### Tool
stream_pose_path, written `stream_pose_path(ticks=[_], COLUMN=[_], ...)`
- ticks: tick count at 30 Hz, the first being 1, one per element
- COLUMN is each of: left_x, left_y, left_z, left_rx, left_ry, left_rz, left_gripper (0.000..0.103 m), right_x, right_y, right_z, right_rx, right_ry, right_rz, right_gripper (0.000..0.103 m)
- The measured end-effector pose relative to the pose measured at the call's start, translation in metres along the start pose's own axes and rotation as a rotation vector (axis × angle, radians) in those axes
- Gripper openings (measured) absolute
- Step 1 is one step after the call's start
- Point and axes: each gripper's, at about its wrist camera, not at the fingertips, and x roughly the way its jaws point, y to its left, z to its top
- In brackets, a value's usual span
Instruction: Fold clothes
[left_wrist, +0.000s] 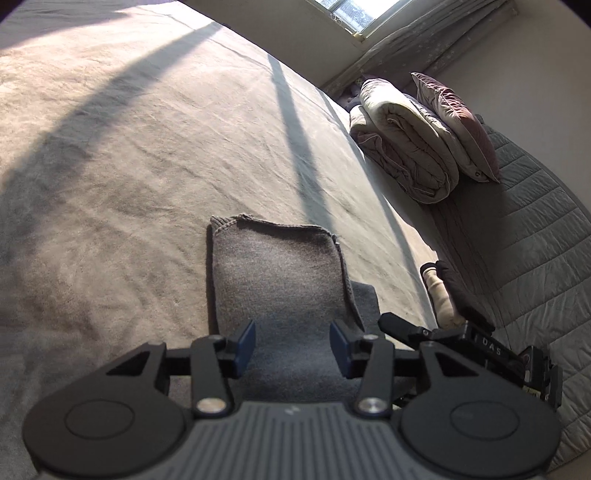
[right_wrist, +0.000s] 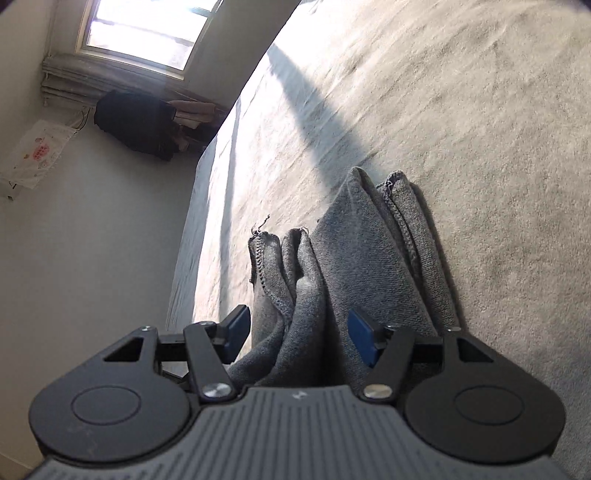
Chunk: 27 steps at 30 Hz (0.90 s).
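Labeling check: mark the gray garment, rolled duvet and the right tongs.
gray garment (left_wrist: 280, 266), left wrist view, flat top layer.
rolled duvet (left_wrist: 406, 147), left wrist view, middle of roll.
right tongs (right_wrist: 295, 332), right wrist view, midway between fingertips.

Hard daylight enters through the window (right_wrist: 147, 33), blown out to white glare, and lays bright patches and long dark shadow bands across the bed (left_wrist: 147, 147). Both fisheye views bend straight edges strongly toward the rims, with black vignetted corners. The near foreground is slightly soft.
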Motion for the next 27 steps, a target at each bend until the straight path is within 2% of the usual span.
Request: stream_pose_path(ticks=[5,7,9,10,12,18,21,27], left_x=[0.001,0.001,0.0,-0.001,-0.002,0.002,0.007,0.017], left_y=[0.009,0.011,0.013,0.012,0.01,-0.001,-0.015,-0.044], left_z=[-0.007,-0.008,-0.009,-0.01,-0.009,-0.011,-0.016,-0.033], left_rx=[-0.007,-0.009,-0.005,0.001,0.016,0.035,0.077,0.202], left_ry=[0.019,0.015,-0.008,-0.025,-0.057,-0.113,-0.124,-0.112], left_rz=[0.029,0.039,0.053,0.061,0.074,0.03,-0.016,-0.085], left_gripper=[0.05,0.05,0.047,0.047,0.043,0.039,0.039,0.039], right_x=[0.017,0.025,0.034,0.036,0.034,0.004,-0.01,-0.03], right_y=[0.011,0.022,0.029,0.031,0.034,0.042,0.034,-0.007], right_z=[-0.003,-0.007,-0.012,-0.015,-0.018,-0.011,-0.006,0.008], right_rx=[-0.06,-0.137,-0.201,-0.217,-0.241,-0.291,-0.287,-0.21], right_ry=[-0.028,-0.041,-0.045,-0.05,-0.068,-0.135,-0.149,-0.15], right_rz=[-0.043,-0.085,-0.115,-0.117,-0.103,-0.008,-0.006,-0.054], right_gripper=[0.063,0.052,0.029,0.023,0.019,0.016,0.016,0.016])
